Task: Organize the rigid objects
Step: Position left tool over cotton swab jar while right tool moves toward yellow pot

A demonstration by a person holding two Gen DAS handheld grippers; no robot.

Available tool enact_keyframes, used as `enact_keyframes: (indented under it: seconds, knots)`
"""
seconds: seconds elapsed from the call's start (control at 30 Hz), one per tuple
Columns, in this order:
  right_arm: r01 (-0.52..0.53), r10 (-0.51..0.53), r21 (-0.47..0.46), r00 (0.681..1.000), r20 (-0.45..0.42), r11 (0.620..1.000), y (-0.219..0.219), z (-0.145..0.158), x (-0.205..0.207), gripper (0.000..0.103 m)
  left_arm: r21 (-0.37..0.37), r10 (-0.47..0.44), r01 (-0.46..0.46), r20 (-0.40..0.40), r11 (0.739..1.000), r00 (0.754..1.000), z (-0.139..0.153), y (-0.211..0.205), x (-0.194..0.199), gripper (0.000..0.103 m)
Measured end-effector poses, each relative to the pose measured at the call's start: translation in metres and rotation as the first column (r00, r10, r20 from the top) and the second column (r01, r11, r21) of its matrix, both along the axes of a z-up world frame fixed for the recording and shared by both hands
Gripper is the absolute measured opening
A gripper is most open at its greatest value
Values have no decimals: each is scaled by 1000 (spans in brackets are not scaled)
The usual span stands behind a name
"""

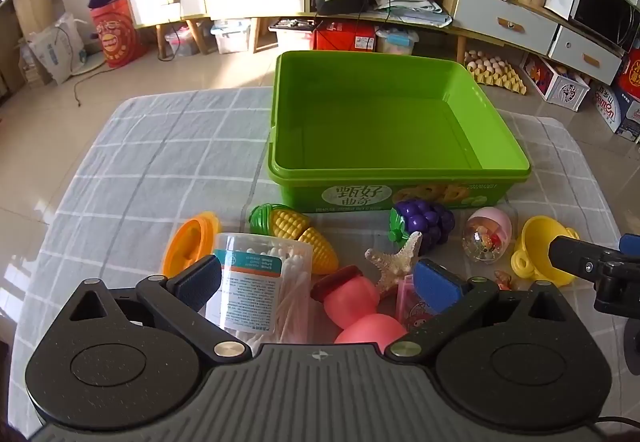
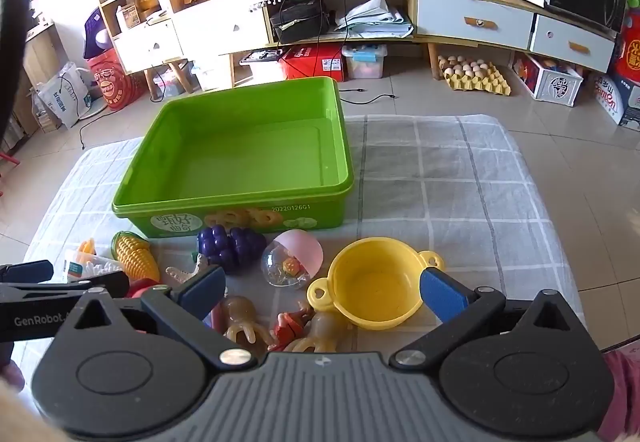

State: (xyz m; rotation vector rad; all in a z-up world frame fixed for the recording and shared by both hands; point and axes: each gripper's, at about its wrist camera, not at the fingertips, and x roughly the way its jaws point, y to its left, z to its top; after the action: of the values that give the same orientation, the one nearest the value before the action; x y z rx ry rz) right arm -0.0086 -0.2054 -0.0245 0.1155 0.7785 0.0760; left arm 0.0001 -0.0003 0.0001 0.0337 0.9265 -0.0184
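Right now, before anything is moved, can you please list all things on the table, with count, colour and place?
Box: 1, green, empty, on the cloth behind the toys.
Corn: 1, yellow and green, before the box's left corner.
Grapes: 1, purple, against the box front.
Capsule egg: 1, pink and clear, right of the grapes.
Toy pot: 1, yellow, far right of the row.
Cotton swab jar: 1, clear, near left.
Orange lid: 1, left of the jar.
Starfish: 1, beige, centre.
Pink dumbbell: 1, near centre.
Octopus toys: 2, amber, before the pot.
Left gripper: open, over the jar and dumbbell.
Right gripper: open, over the pot.
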Motion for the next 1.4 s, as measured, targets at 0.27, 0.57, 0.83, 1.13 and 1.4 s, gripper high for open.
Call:
enact_keyframes:
  seconds: [0.27,0.57,0.83,1.13,1.4]
  knots:
    - [-7,7,-14,1000,-6,1000,3,3,0,81,-19,-3,3,4,1000,1000,0,0,0,98]
    - [1,-1,-28,1000,-4,1000,4,0,0,81,-21,2,-2,13,1000,1000,4,2,-3,98]
    - [8,-8,-29,1000,7,1000,4,2,-1,81,-29,4,-3,18,1000,1000,6,2,-3,99]
    - [13,-12,-27,1000,12,1000,4,3,-2,81,-34,2,-1,21,999,1000,7,3,-4,99]
    - [18,-17,-30,1000,13,999,5,4,-2,81,-37,0,1,26,999,1000,8,4,-5,99]
